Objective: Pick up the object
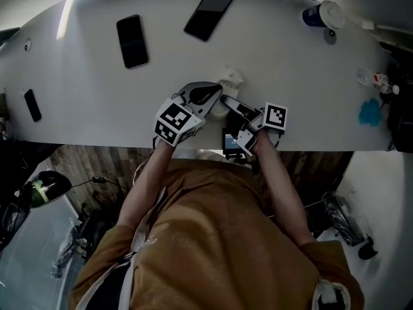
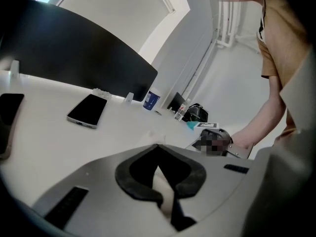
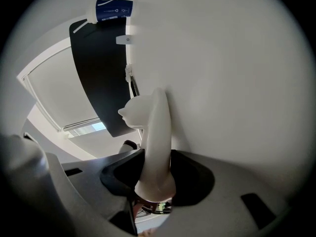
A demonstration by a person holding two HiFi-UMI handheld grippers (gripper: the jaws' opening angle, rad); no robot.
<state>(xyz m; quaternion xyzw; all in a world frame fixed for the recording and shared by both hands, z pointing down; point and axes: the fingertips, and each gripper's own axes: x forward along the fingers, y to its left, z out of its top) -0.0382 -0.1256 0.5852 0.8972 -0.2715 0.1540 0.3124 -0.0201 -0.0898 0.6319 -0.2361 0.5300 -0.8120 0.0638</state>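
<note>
White tabletop (image 1: 290, 63) carries both tools. The right gripper (image 3: 157, 154) pinches a curved white object (image 3: 158, 117) that lies on it, close in front of the person. The left gripper (image 2: 158, 147), its jaws pressed together, sits just beside the object. Farther back lie a phone (image 1: 132, 41), a second phone (image 1: 208, 13) and a blue cup (image 1: 319, 14).

Office-like room: white desk (image 1: 290, 63), black divider screen (image 2: 74, 48), phones (image 1: 132, 41), lidded cup (image 1: 321, 15), wood-look floor (image 1: 84, 163).

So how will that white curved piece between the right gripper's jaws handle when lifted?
Probably stiff: the white piece stands out in a firm curve with no sag. Its glossy, rounded surface may slip in a grip. It looks thin and moulded, so likely light.
</note>
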